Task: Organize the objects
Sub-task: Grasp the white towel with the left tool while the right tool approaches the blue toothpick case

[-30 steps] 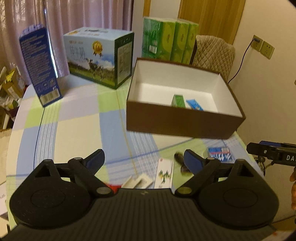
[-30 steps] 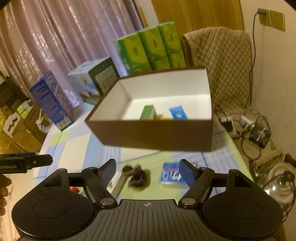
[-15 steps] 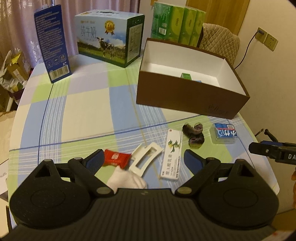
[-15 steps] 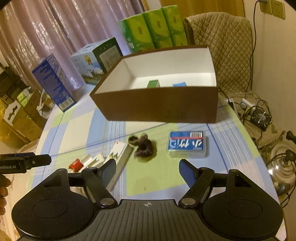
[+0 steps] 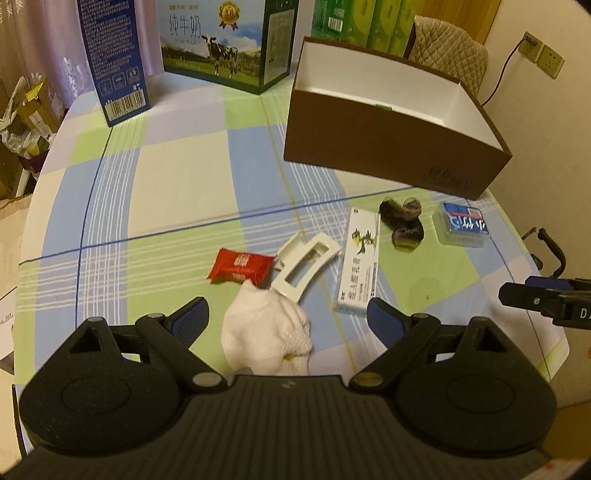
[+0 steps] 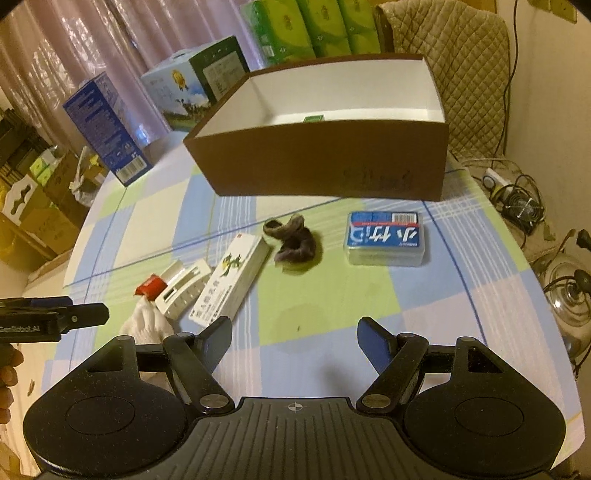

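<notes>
On the checked tablecloth lie a red packet (image 5: 240, 265), a white plastic frame (image 5: 304, 266), a white medicine box (image 5: 359, 263), a dark furry hair tie (image 5: 402, 221), a blue-labelled clear case (image 5: 462, 224) and a white cloth (image 5: 266, 333). A brown open box (image 5: 391, 146) with a white inside stands behind them; a green item shows in it. My left gripper (image 5: 288, 317) is open, its fingers on either side of the cloth. My right gripper (image 6: 295, 334) is open over bare cloth, in front of the hair tie (image 6: 293, 240) and the case (image 6: 386, 238).
A blue carton (image 5: 110, 59), a milk carton box (image 5: 225, 40) and green tissue packs (image 5: 362, 20) stand at the table's far side. A quilted chair (image 6: 447, 51) is behind the brown box. Cables and a pot lid lie on the floor at the right (image 6: 524, 199).
Both grippers have pulled back from the brown box toward the near table edge, bringing the loose items into view. The white cloth now sits between my left fingers.
</notes>
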The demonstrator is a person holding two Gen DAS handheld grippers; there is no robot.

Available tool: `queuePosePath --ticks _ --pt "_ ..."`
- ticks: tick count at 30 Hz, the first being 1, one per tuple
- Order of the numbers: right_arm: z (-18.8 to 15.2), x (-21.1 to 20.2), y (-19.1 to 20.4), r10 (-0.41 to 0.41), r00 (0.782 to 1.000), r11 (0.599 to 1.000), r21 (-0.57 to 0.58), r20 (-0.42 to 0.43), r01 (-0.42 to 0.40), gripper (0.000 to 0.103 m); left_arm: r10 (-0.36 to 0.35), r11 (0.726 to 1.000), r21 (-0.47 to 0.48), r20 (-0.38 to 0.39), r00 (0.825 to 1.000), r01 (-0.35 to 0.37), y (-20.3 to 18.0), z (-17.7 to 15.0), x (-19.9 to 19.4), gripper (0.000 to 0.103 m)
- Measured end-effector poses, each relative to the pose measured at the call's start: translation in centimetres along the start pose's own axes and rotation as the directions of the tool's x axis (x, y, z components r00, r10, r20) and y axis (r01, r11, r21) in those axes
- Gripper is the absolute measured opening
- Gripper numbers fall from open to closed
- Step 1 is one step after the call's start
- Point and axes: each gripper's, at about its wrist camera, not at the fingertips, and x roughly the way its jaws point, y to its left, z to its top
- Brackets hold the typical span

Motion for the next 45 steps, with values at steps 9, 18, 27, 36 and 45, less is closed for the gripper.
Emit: queuePosePath --ticks 9,18,27,36,45 --pt "-0.6 1.0 -0.1 -0.015 0.999 1.000 0.013 -0.034 0.015 0.072 0.000 1.000 -0.008 -0.037 0.999 -0.001 0.4 -0.7 1.3 0.091" --pt "-0.4 1.8 -0.7 -0.017 0.998 1.000 0.024 -0.055 0.018 0.072 0.012 1.000 -0.015 -0.059 0.998 -0.013 0.6 -1.1 2.7 0.091" --pt "-0.1 2.4 -1.6 -0.023 0.998 0.999 0.038 -0.067 0.025 0.072 0.020 1.000 -0.014 -0.058 0.998 -0.021 1.1 -2.0 4.4 0.091" --pt "0.3 2.9 -2.6 -0.028 0.997 0.998 0.055 -0.078 0.033 0.072 0.048 0.999 -0.013 -0.083 0.995 -0.050 1.1 -1.7 7.3 0.090" --pt "0.9 3.3 -3.7 -0.037 0.996 0.997 0.070 -0.085 0.043 0.072 0.053 0.998 -0.033 -0.113 0.992 -0.057 1.7 -1.6 9.2 0.078"
